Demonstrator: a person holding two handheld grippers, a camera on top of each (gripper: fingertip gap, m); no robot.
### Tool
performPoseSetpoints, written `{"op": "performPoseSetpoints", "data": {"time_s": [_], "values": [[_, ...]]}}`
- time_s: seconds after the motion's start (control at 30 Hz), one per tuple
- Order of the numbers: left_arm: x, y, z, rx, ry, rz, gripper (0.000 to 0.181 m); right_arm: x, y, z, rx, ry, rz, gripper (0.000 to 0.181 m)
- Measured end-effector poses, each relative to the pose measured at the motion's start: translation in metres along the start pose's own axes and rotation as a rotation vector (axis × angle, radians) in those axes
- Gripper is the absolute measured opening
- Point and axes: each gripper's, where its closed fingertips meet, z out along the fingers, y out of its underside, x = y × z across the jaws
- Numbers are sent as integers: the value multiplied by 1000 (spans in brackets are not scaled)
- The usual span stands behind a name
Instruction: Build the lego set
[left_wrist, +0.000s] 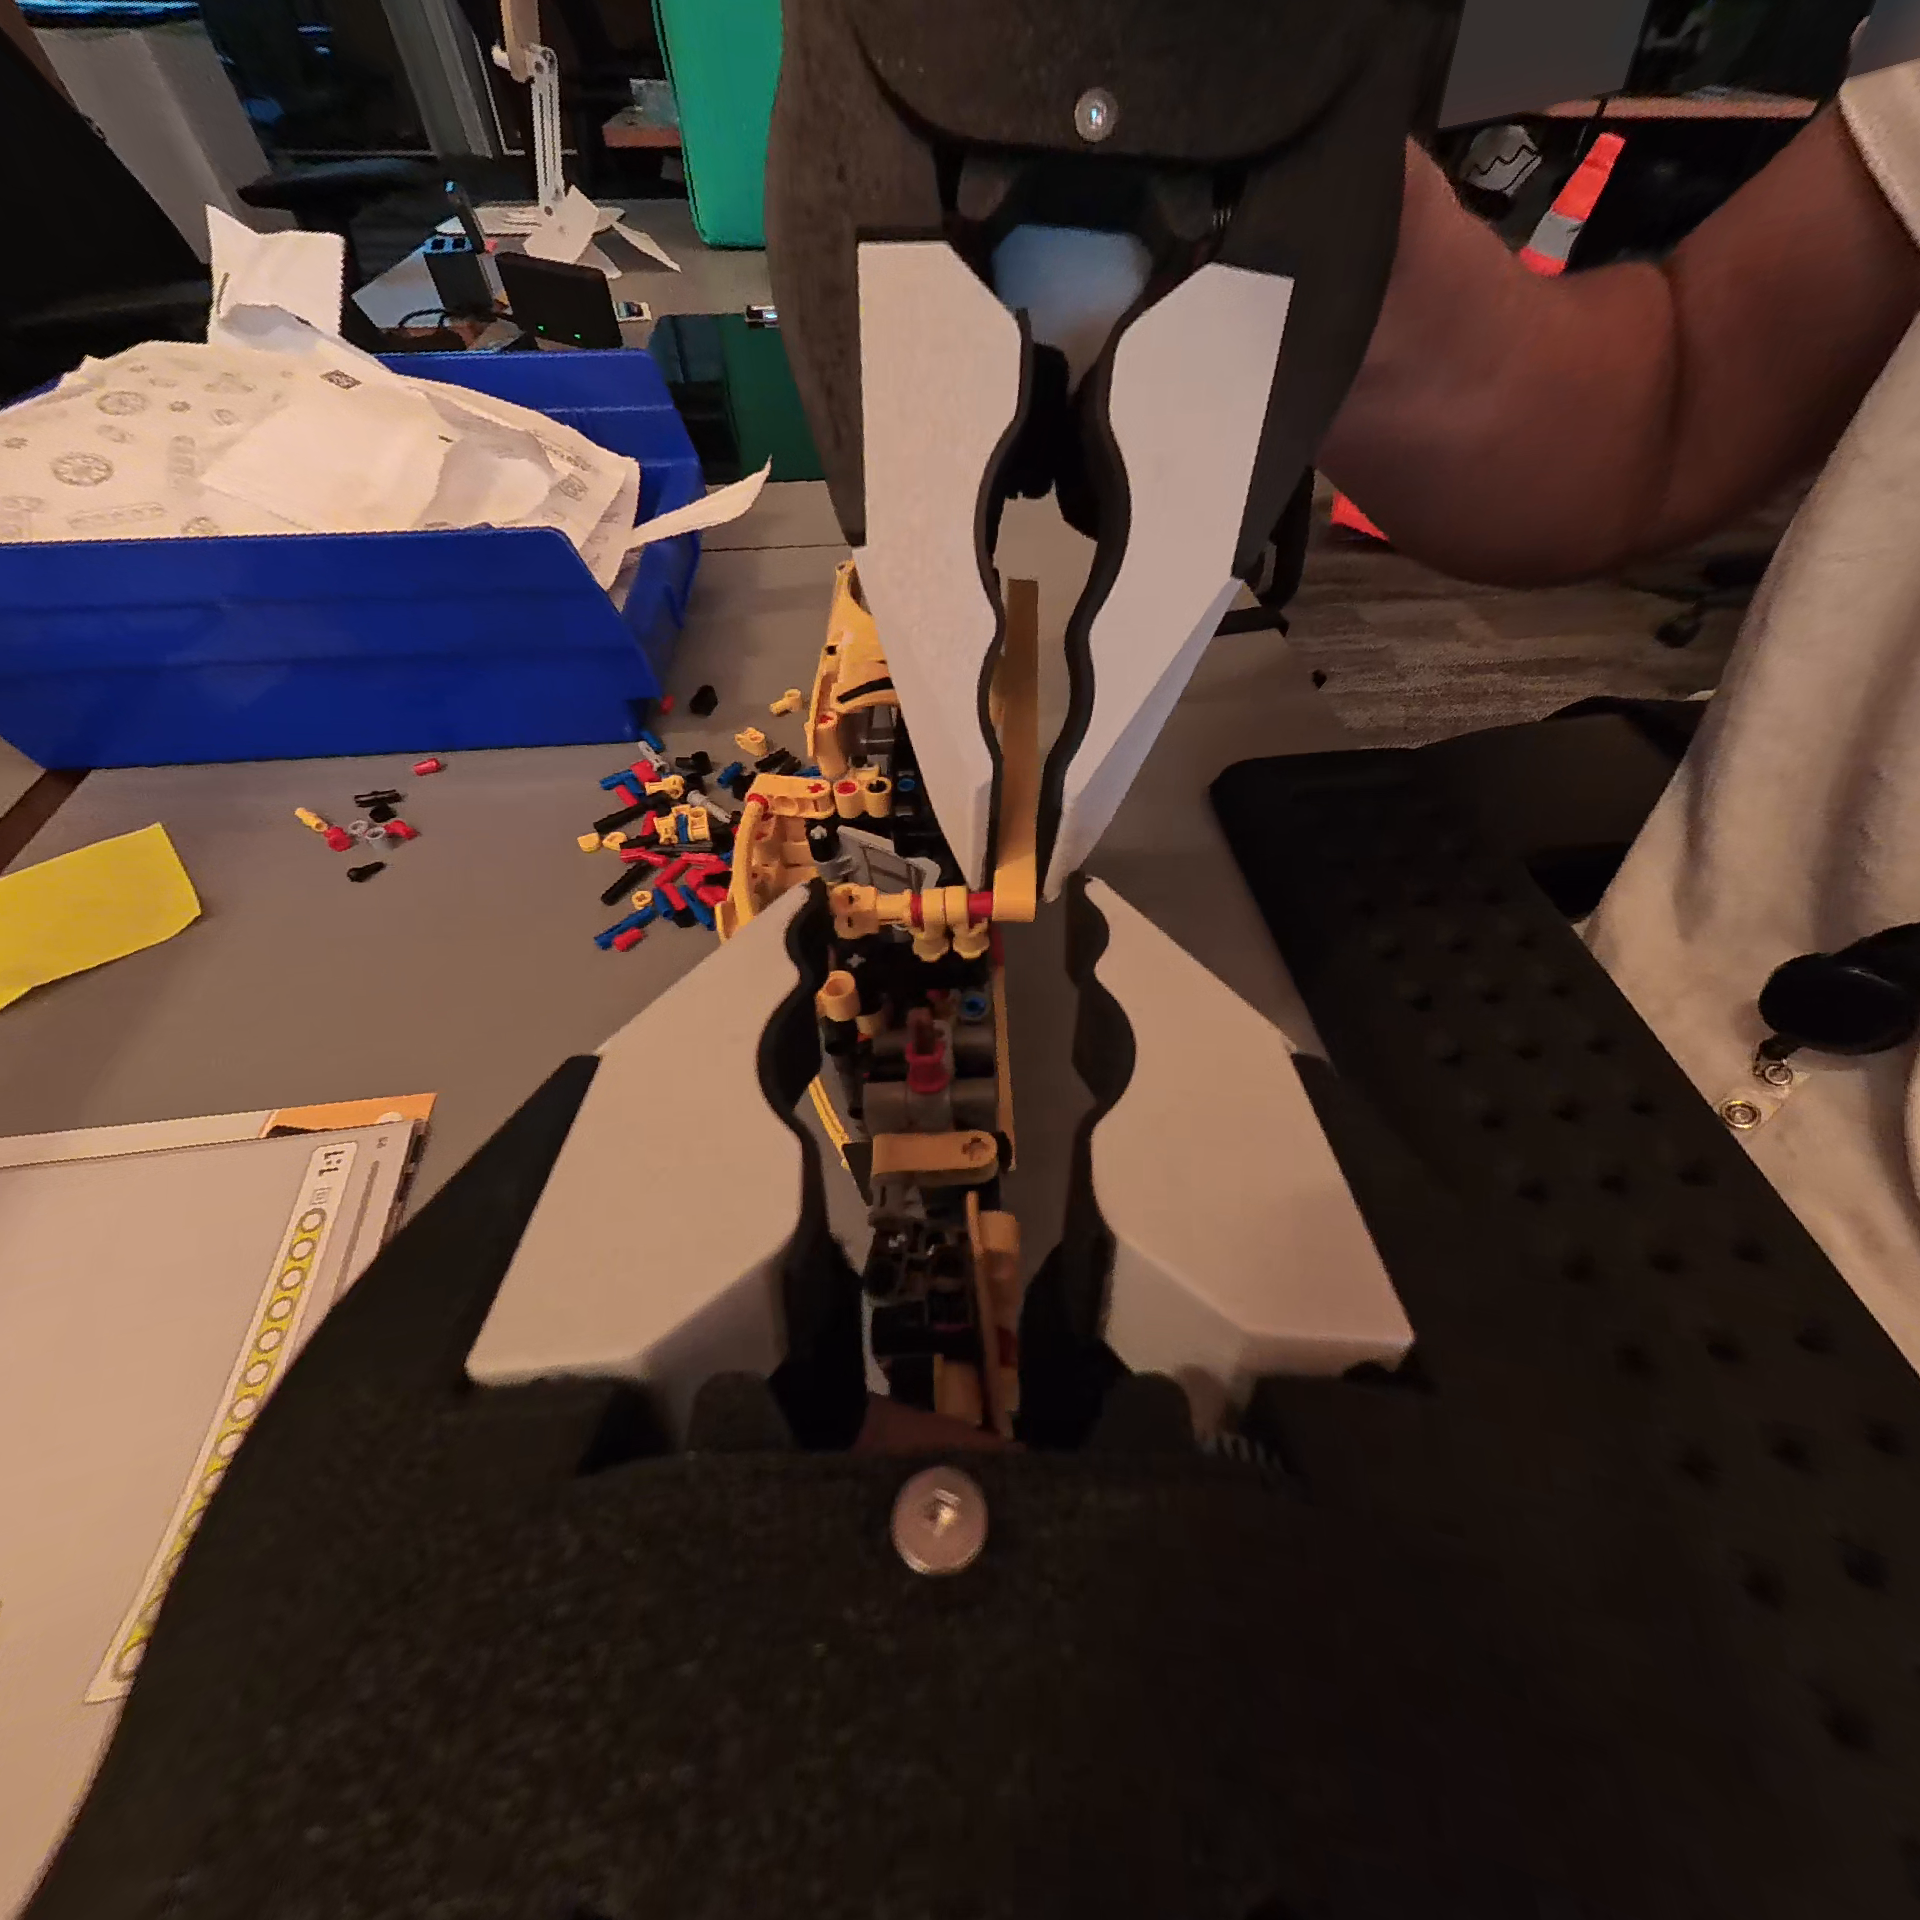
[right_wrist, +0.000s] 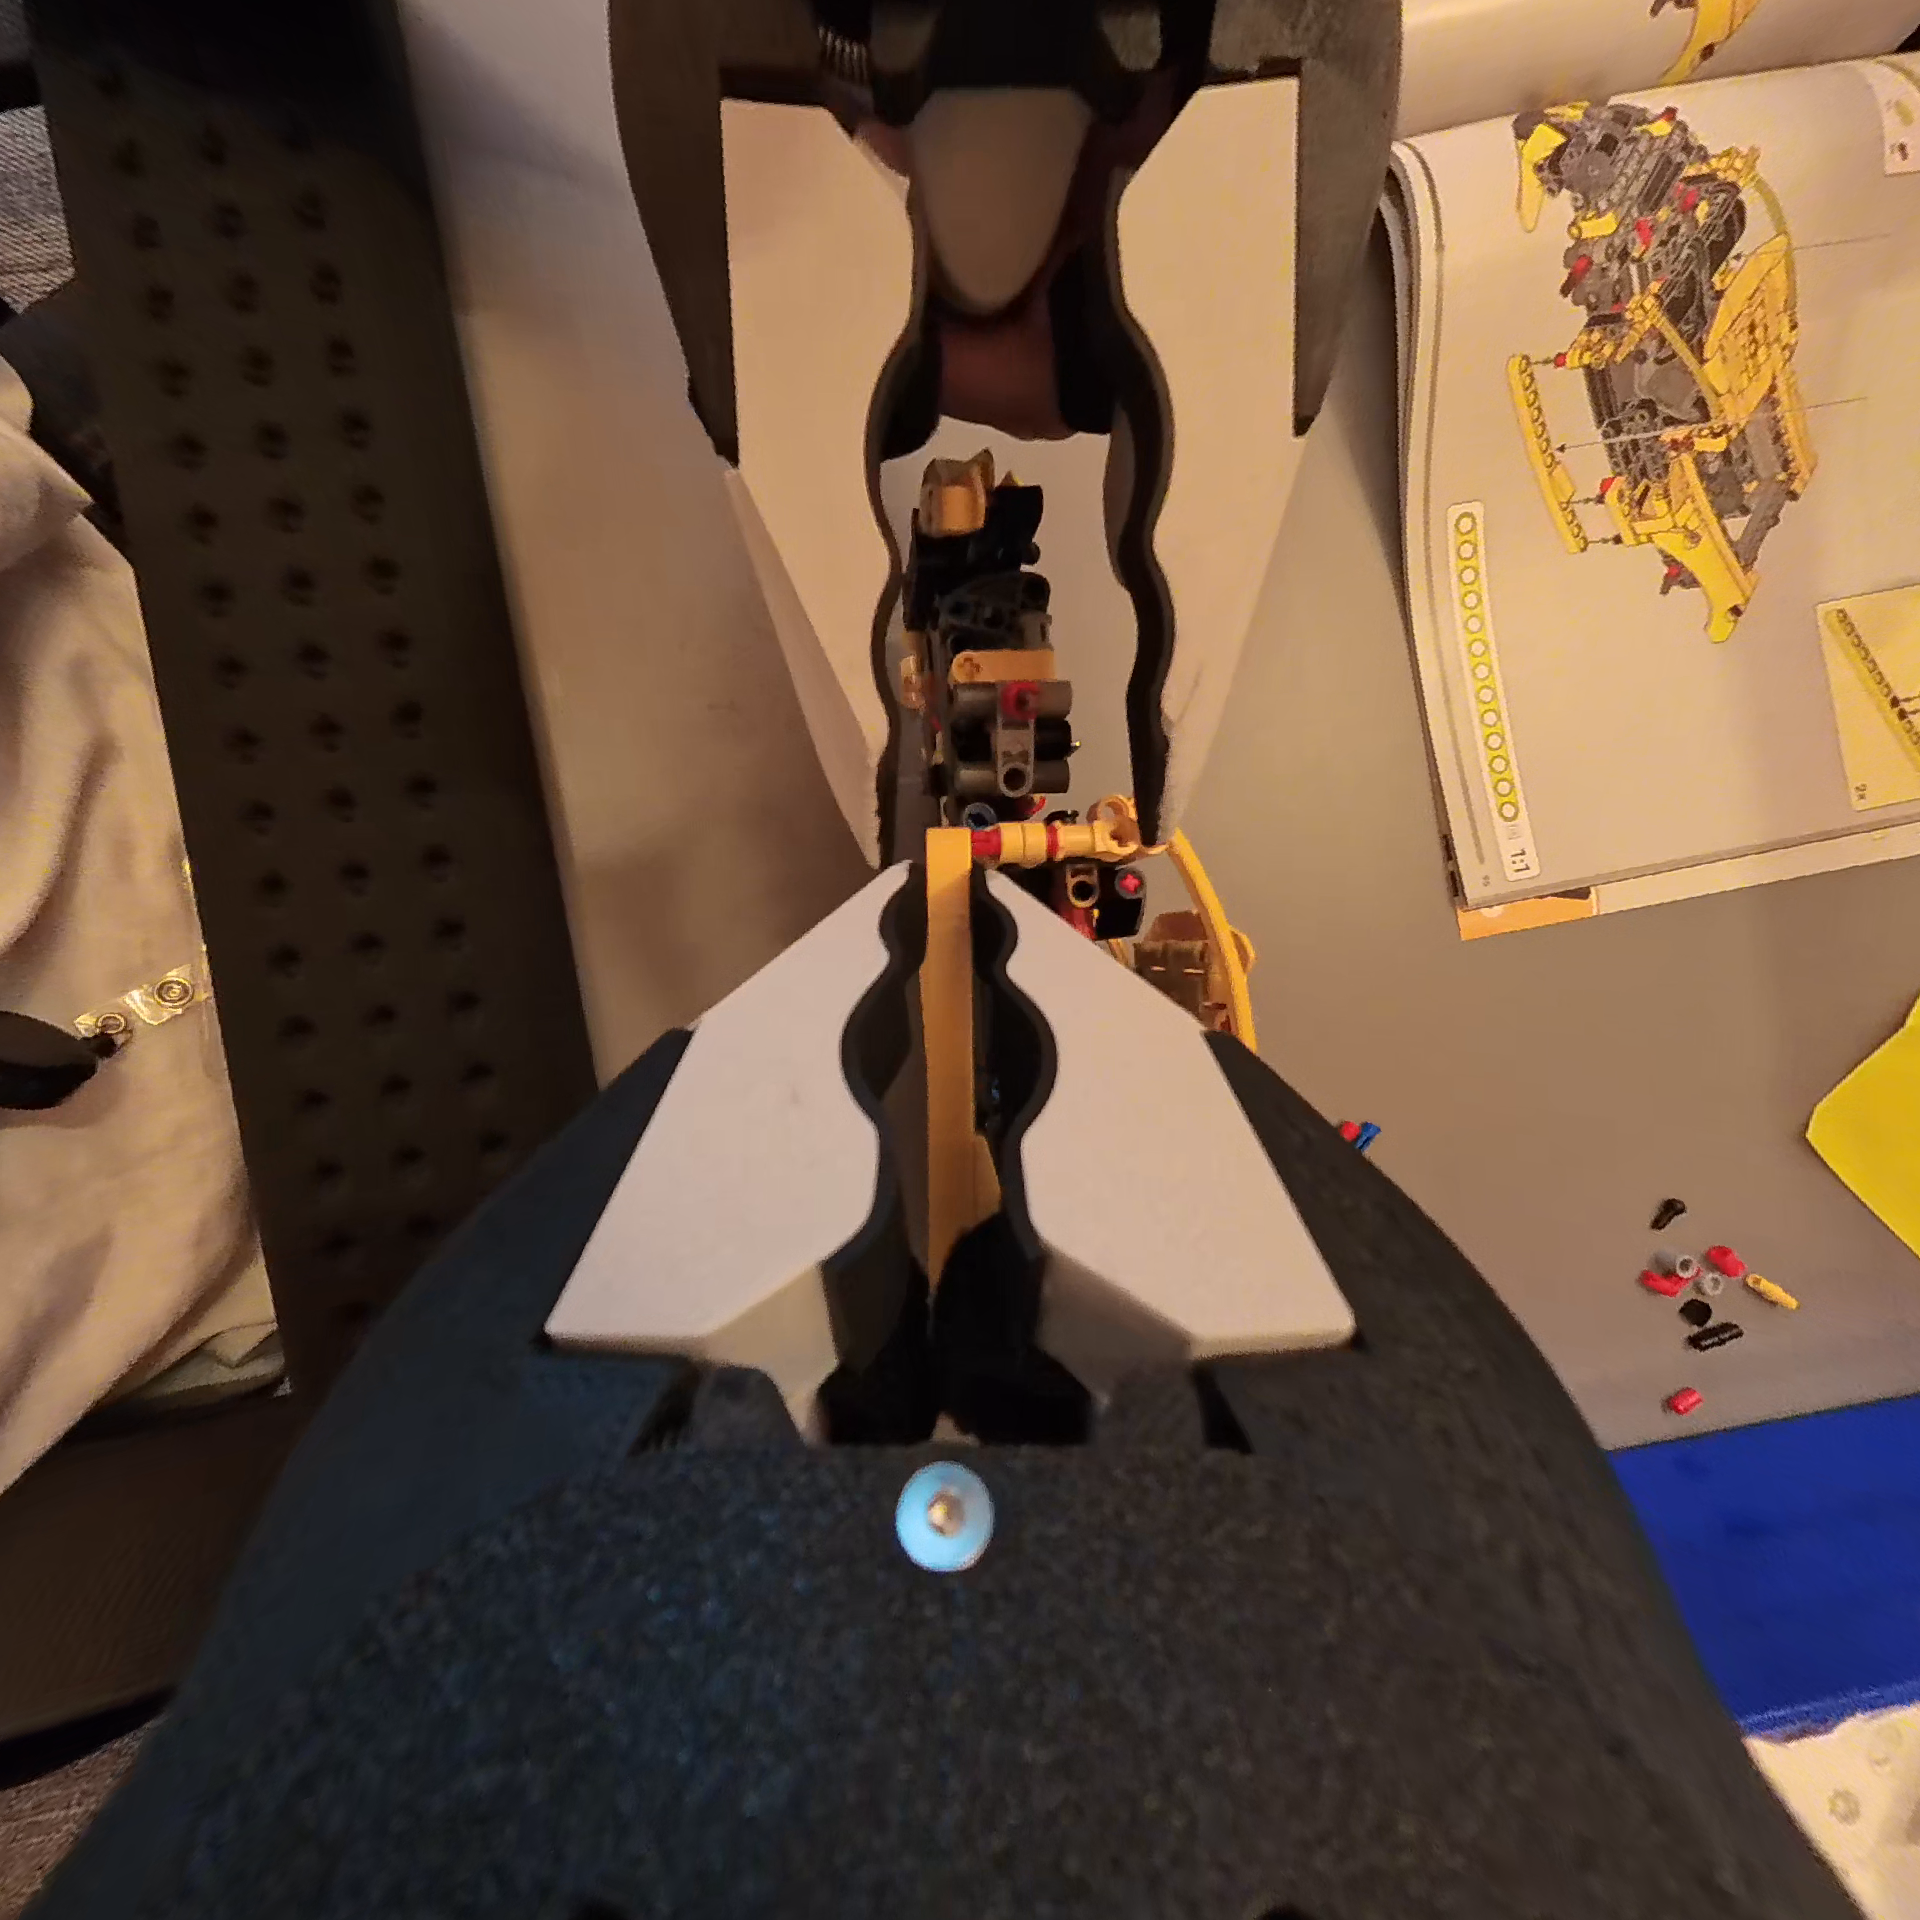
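Bin (left_wrist: 312, 613), loose pins (left_wrist: 665, 831) beside model (left_wrist: 914, 1039)

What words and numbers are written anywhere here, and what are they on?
I won't quote writing, only place it.
Instruction booklet: small print beside its yellow beam drawing and at page corners.
White paper bags in the blue bin: printed marks, too small to read.

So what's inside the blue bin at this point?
The blue bin holds crumpled white paper bags heaped above its rim. Whatever lies beneath them, loose parts or nothing, is covered and cannot be seen.
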Motion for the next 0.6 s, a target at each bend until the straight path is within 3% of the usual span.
{"op": "performPoseSetpoints", "data": {"time_s": [0.27, 0.43, 0.6], "values": [[-2, 0, -1, -6, -2, 6, 40, 2, 0, 1, 40, -25, 0, 7], [-1, -1, 0, 4, 4, -1, 38, 9, 3, -8, 58, 31, -16, 18], [0, 0, 0, 0, -6, 19, 38, 3, 15, -3, -7, -7, -34, 24]]}}
